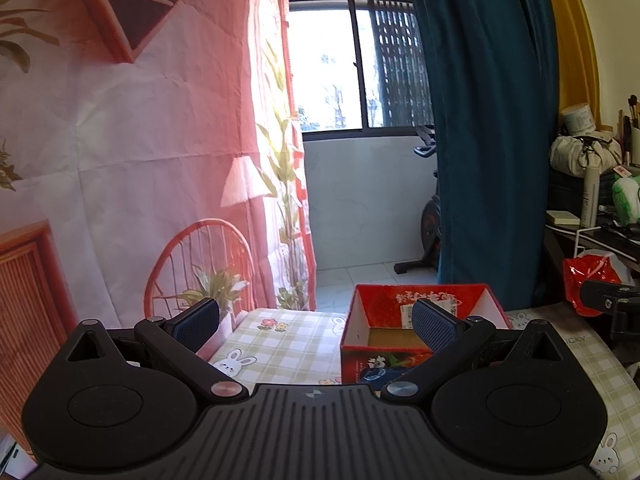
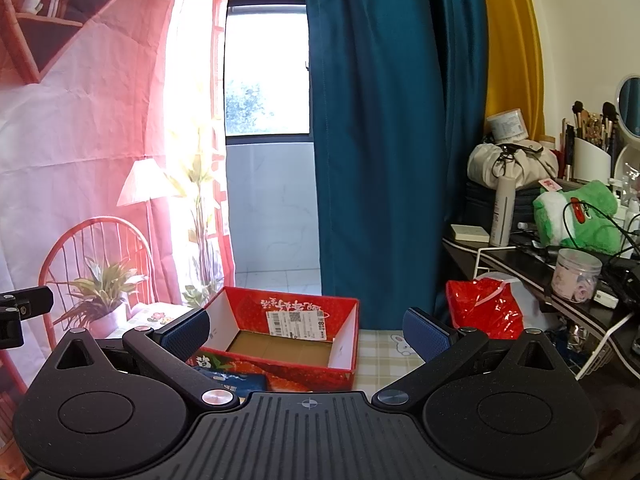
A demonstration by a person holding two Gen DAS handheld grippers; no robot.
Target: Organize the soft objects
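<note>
Currently both claws are spread wide with nothing between the pads. Left claw (image 1: 316, 326) hovers above the tabletop (image 1: 280, 344), which has a green checked cloth with rabbit prints; its right pad (image 1: 434, 330) overlaps the near-left part of the red box (image 1: 368, 360) in view, contact not discernible. Right claw (image 2: 306, 334) sits just in front of the same red box (image 2: 336, 376) — the opening lies between its pads.

Box is open-topped, brown cardboard floor visible, white shipping label on the inside of the far wall. No soft item visible inside it from either view.

Soft things in sight: a green plush toy (image 2: 576, 216) on the cluttered side shelf (image 2: 520, 256) to the right, well apart from the box, and a red plastic bag (image 2: 486, 308) beside the tabletop's right edge, near the box but not touching. Teal curtain (image 2: 396, 140) hangs behind the box.
</note>
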